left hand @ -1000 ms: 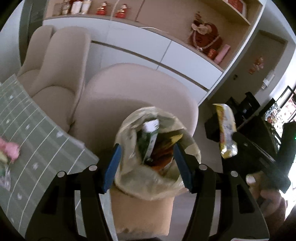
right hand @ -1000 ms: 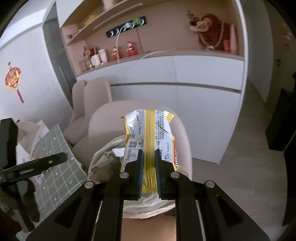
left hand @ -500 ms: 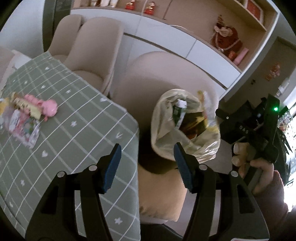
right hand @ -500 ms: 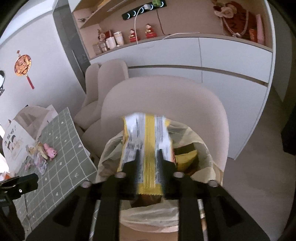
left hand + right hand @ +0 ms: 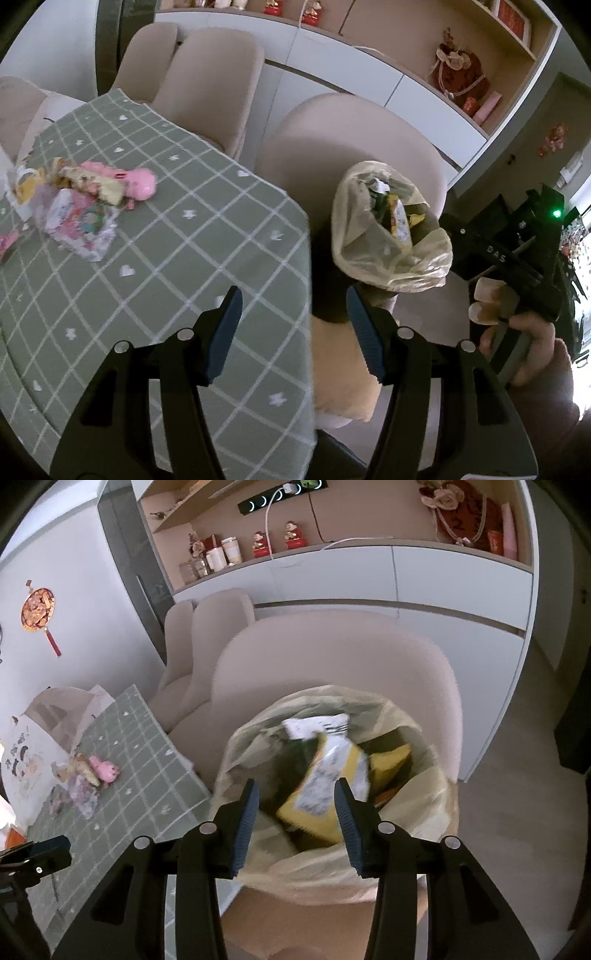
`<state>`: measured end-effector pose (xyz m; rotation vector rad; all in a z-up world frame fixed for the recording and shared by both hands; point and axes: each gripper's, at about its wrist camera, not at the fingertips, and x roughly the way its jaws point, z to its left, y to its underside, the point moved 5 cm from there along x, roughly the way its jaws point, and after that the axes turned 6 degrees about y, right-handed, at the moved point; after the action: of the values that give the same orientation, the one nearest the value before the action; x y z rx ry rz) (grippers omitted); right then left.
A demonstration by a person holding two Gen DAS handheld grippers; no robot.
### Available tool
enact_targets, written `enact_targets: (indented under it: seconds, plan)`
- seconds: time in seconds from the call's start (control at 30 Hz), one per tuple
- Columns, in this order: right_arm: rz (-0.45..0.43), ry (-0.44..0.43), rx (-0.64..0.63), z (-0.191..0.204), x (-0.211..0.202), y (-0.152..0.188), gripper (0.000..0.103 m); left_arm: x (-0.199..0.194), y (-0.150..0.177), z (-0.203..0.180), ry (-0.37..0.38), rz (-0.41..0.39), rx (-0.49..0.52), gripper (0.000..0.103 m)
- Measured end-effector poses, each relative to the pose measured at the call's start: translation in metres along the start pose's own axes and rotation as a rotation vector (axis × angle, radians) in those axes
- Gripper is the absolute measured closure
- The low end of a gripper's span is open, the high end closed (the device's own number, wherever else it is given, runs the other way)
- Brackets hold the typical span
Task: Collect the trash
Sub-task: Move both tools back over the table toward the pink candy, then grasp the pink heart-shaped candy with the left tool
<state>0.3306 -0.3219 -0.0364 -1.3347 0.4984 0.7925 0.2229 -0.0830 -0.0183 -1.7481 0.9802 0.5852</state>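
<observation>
**Wrapper in the bag**

The right gripper [image 5: 295, 812] hangs over the trash bag [image 5: 436, 794], jaws opening and gripping nothing; the yellow wrapper [image 5: 325, 786] lies inside the bag. The left gripper [image 5: 293, 328], spread and empty, hovers beside the bag at the table [image 5: 166, 258] edge.

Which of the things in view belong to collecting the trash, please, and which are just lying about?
Belongs to the job:
- translucent yellowish plastic trash bag
- yellow snack wrapper inside it
- pile of pink and white wrappers on the green checked tablecloth

Just lying about:
- beige upholstered chairs
- red figurines on the shelf
</observation>
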Motion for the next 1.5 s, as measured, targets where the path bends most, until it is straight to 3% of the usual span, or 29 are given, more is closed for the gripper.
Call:
enact_targets:
  seconds: [0.2,0.43,0.57,0.73,0.87,0.97,1.0,1.03,1.17,1.33,1.5]
  plan:
    - [0.013,-0.003,-0.007,0.051,-0.016,0.023,0.058,-0.039,0.013,0.071,-0.057,-0.048,0.045,0.047]
    - [0.095,0.031,-0.025,0.115,-0.019,0.066,0.054,-0.076,0.007,0.23,-0.174,-0.127,-0.054,0.047]
    - [0.138,0.02,0.009,0.146,-0.016,0.088,0.054,-0.085,-0.005,0.307,-0.257,-0.144,-0.099,0.047]
    - [0.157,0.047,-0.052,0.186,-0.011,0.101,0.054,-0.075,-0.018,0.37,-0.278,-0.13,-0.136,0.047]
    - [0.191,0.065,-0.08,0.205,0.003,0.104,0.054,-0.061,-0.017,0.383,-0.203,-0.092,-0.154,0.047]
    - [0.189,0.078,-0.083,0.219,0.013,0.1,0.054,-0.056,-0.019,0.374,-0.193,-0.087,-0.112,0.047]
    - [0.197,0.066,-0.076,0.226,0.019,0.097,0.054,-0.055,-0.019,0.37,-0.186,-0.08,-0.106,0.051]
    - [0.205,0.051,-0.069,0.232,0.024,0.096,0.054,-0.052,-0.018,0.366,-0.171,-0.074,-0.104,0.065]
    - [0.231,-0.021,-0.064,0.27,0.048,0.092,0.054,-0.051,-0.014,0.347,-0.099,-0.059,-0.096,0.081]
    - [0.239,-0.1,-0.102,0.325,0.082,0.085,0.054,-0.058,-0.002,0.333,-0.06,-0.039,-0.089,0.084]
    - [0.19,-0.096,-0.142,0.366,0.11,0.067,0.054,-0.063,0.008,0.331,-0.016,-0.023,-0.116,0.084]
